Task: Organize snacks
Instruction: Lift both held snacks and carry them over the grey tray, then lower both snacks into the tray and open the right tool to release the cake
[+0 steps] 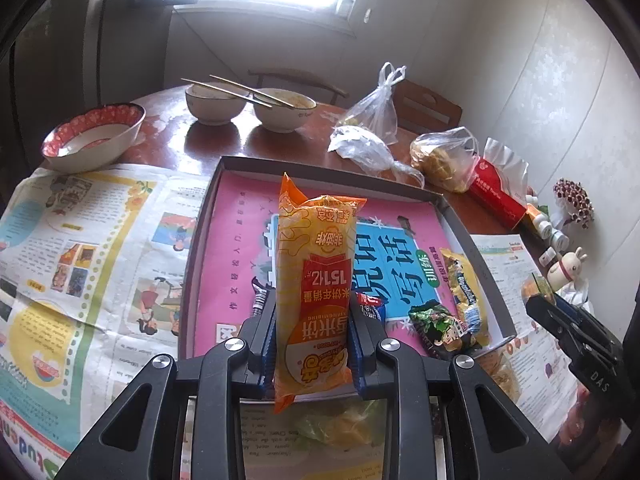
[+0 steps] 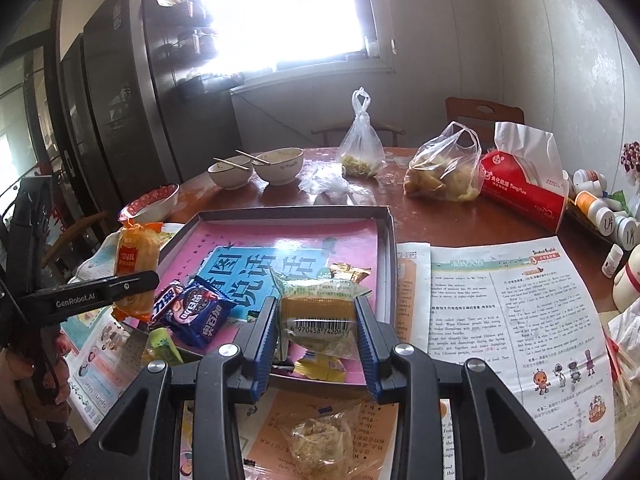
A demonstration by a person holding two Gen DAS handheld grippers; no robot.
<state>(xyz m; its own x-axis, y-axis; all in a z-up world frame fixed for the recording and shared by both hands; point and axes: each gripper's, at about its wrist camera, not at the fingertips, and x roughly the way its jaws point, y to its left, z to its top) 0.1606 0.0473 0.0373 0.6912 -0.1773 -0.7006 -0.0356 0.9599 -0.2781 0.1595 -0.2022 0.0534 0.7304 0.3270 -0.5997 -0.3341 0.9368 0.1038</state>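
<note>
The left gripper (image 1: 313, 344) has its jaws clamped on a long orange-and-yellow plastic rice-cracker packet (image 1: 316, 280), held upright above the near edge of the shallow grey cardboard tray (image 1: 476, 240). The right gripper (image 2: 318, 320) has its jaws pressed on a small green-and-yellow wrapped cake (image 2: 318, 304), also over the tray's near edge, above the blue biscuit packets (image 2: 200, 312) lying inside.
</note>
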